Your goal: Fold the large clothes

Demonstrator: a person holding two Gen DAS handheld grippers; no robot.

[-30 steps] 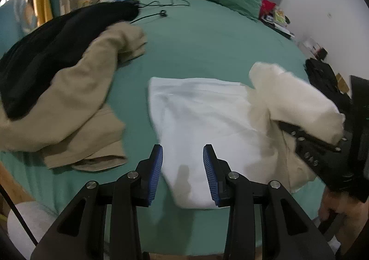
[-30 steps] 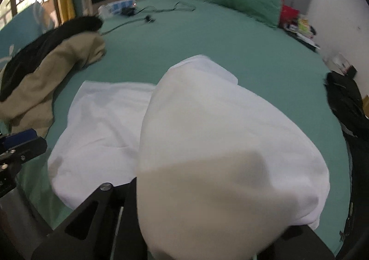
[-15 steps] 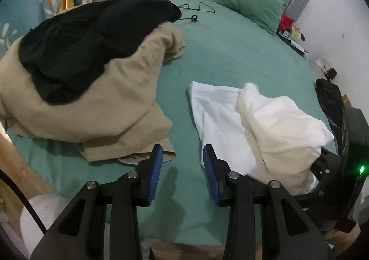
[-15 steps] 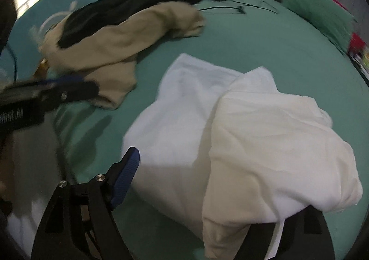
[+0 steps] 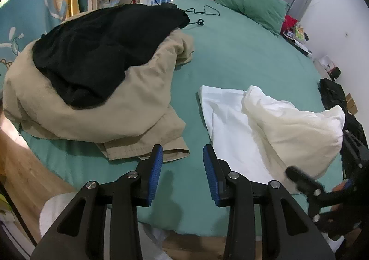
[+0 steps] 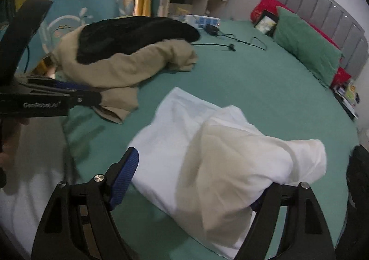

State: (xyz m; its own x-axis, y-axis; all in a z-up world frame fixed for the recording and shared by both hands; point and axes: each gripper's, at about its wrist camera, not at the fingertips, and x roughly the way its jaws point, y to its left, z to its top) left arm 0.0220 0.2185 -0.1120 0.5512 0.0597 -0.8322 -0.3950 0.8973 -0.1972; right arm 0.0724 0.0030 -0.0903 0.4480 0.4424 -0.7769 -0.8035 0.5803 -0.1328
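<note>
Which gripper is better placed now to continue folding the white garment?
Probably the right gripper: its open fingers straddle the bunched part of the white garment. The left gripper is open over bare green sheet, beside the garment's edge.

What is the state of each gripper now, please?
Left gripper: open, holding nothing.
Right gripper: jaws wide apart, white garment draped over one finger, not clamped.

Ahead of the right gripper (image 6: pixel 196 181), with its blue-padded black fingers, lies a plain white garment (image 6: pixel 207 144) on a teal-green sheet (image 6: pixel 253 80); farther left, a plain black garment (image 6: pixel 136 34) tops a plain khaki one (image 6: pixel 129 68).
</note>
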